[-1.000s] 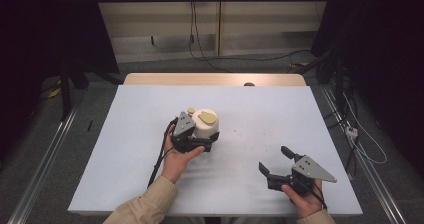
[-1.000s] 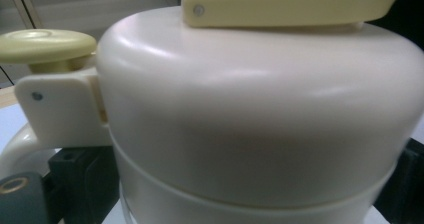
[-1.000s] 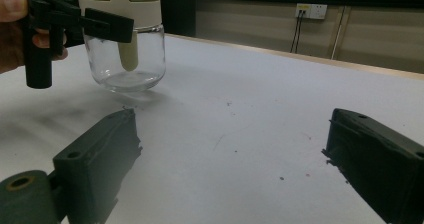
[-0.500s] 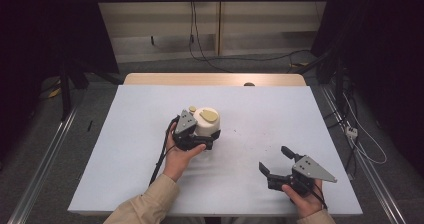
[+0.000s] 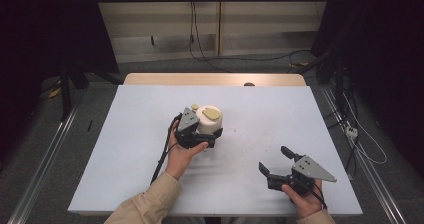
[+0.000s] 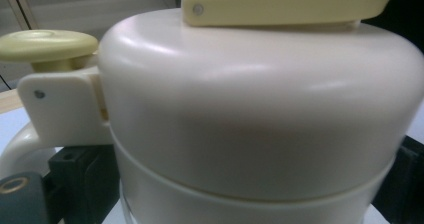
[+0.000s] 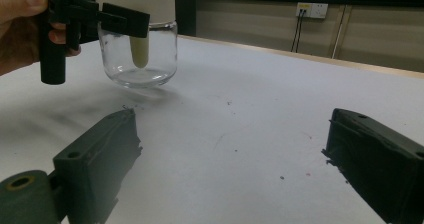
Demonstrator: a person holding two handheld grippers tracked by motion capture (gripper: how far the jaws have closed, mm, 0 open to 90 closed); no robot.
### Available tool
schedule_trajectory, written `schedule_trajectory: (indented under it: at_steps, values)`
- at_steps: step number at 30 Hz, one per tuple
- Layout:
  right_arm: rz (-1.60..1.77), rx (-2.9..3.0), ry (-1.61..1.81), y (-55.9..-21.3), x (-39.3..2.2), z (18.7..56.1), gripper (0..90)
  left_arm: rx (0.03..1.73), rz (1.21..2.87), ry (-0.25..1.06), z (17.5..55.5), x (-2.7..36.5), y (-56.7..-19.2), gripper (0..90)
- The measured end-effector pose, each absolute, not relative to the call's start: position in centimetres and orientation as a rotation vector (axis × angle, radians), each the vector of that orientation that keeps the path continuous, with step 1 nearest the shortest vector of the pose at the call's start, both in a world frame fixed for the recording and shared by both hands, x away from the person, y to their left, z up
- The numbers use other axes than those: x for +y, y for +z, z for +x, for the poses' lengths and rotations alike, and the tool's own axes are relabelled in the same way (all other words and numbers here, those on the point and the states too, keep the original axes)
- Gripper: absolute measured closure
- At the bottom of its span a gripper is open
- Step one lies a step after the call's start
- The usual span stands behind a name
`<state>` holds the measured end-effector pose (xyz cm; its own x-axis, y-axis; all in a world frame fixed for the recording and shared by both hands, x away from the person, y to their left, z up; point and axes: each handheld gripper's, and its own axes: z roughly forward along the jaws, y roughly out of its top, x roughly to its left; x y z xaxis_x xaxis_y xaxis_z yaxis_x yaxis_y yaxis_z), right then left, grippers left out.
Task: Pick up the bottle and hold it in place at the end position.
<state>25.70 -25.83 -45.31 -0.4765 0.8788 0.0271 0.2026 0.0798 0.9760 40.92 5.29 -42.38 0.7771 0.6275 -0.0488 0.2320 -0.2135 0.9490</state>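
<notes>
Cream plastic on top and clear glass at the bottom, that's the jar (image 5: pixel 209 120) I've got in my left gripper (image 5: pixel 206 132) right now. It sits around the middle of the white table (image 5: pixel 125 149), and in the right gripper view its glass base looks slightly lifted off the surface, with a shadow under it. The left gripper's black jaws are clamped on either side of the jar just below the cream lid (image 6: pixel 260 104); in the left gripper view the jar is right up against the camera. There's a pale yellow flap (image 6: pixel 290 4) across the top of the lid and a yellow knob (image 6: pixel 47 45) off to the side, above the handle.

My right gripper (image 5: pixel 275 165) is resting low near the front right of the table, well apart from the jar. Its jaws are spread wide with nothing but bare tabletop between them.
</notes>
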Motion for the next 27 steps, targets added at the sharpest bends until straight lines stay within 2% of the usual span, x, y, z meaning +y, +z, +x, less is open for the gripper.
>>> schedule_trajectory:
  at_steps: [27]
  values:
    - [1.07, 1.758, 1.438, -45.28, -25.84, 25.64, 6.0, 0.68, 1.79, 0.421, 41.88, 4.92, -42.74, 5.3]
